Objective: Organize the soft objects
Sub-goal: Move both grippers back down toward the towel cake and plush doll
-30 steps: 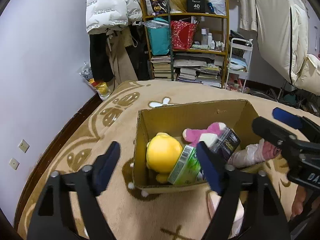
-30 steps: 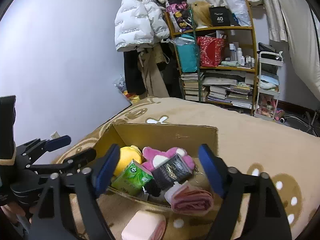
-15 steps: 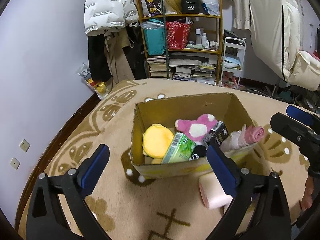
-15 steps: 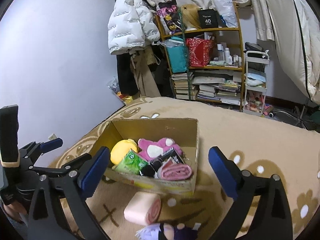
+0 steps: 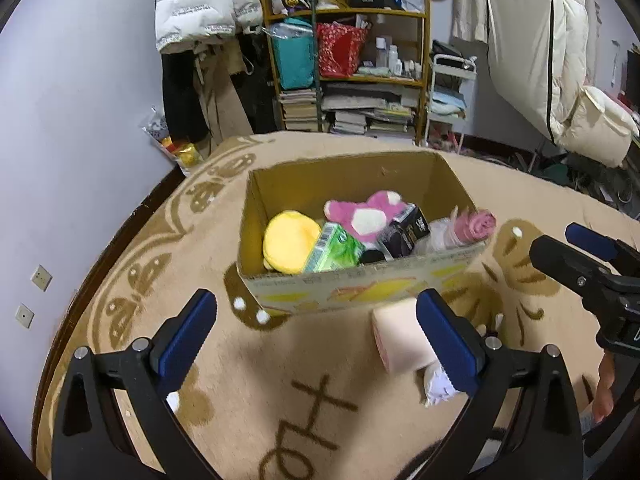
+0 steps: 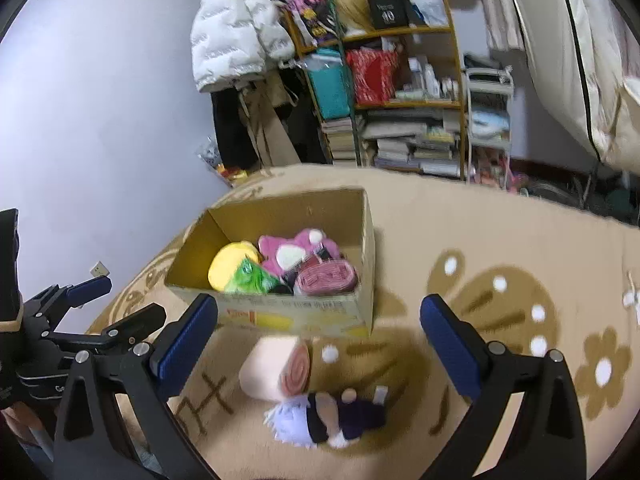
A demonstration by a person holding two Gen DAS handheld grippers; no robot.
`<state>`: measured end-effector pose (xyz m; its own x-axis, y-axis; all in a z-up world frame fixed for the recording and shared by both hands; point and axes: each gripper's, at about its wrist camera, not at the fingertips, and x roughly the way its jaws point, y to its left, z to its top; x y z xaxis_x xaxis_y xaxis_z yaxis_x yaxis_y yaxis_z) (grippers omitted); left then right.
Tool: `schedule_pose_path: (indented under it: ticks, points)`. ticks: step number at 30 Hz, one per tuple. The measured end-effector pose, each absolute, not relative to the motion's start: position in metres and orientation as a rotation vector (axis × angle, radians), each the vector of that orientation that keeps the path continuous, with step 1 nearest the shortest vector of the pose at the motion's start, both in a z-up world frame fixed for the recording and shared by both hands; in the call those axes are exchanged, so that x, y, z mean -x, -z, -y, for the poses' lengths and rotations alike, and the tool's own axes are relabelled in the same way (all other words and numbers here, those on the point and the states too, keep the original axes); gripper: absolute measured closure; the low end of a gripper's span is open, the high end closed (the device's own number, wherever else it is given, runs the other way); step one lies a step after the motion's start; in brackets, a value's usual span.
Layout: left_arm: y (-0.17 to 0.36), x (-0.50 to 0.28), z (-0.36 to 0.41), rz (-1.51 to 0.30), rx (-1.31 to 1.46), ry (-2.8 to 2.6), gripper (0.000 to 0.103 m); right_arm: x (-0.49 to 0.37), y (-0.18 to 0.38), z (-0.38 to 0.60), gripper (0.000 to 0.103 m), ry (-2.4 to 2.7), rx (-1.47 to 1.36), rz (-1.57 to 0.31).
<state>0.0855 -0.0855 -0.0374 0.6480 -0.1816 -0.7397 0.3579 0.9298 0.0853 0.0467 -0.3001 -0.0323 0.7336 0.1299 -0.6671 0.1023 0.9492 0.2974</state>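
Above the beige patterned carpet (image 6: 460,216), the right hand-held gripper (image 6: 318,338) has its blue-padded fingers spread wide apart and it holds nothing. The left hand-held gripper (image 5: 316,334) is spread wide in the same way and is also empty; in the right wrist view it shows at 9 o'clock.

Between the right fingers, near the middle of that view, lies a pale pink rolled towel (image 6: 276,368) on the carpet. Touching it at 6 o'clock lies a small plush doll with white hair and dark clothes (image 6: 324,420). In the left wrist view the same towel is partly hidden behind the right finger.

At 12 o'clock from the towel, just beside it, stands an open brown cardboard box (image 6: 296,316). Inside it are a round yellow plush toy (image 5: 290,240), a green paper packet (image 5: 334,250), a pink and white plush toy (image 5: 366,214), a small black box (image 5: 404,232) and a darker pink rolled cloth (image 6: 328,280) against the right wall.

At 12 o'clock beyond the box, a wooden shelf with books and bags (image 5: 352,80) stands against the wall.
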Motion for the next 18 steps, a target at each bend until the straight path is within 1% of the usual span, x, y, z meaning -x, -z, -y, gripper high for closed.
schedule_pose_path:
  ticks: [10,18]
  points:
    - [0.054,-0.081,0.104,-0.861,-0.275,0.355,0.004,-0.043,0.065,0.312,0.000,0.032,-0.418,-0.885]
    - [0.074,-0.086,0.116,-0.915,-0.292,0.390,0.004,-0.049,0.088,0.318,0.000,0.052,-0.471,-0.952]
